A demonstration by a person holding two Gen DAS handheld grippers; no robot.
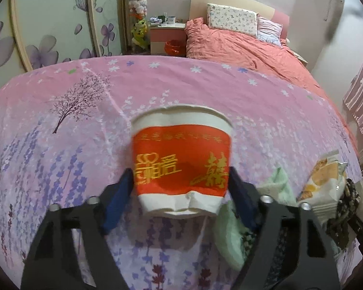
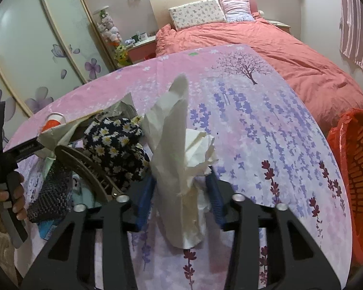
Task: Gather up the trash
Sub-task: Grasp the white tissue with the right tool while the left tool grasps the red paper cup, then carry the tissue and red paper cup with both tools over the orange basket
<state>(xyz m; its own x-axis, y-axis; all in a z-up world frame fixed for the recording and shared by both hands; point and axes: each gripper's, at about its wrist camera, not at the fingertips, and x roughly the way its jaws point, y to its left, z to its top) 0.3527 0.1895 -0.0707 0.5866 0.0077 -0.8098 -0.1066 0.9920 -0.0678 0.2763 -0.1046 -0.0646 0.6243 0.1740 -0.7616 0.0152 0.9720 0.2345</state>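
1 view alone shows orange basket [image 2: 358, 176].

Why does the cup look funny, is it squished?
Yes, squished. The cup is dented at its rim and base, pinched between the left gripper fingers above the pink cloth.

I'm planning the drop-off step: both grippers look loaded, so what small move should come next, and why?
Probably swing the right gripper rightward over the red-lined basket: it is shut on the crumpled tissue, and the basket sits open at the table's right edge. The left gripper, shut on the paper cup, can follow.
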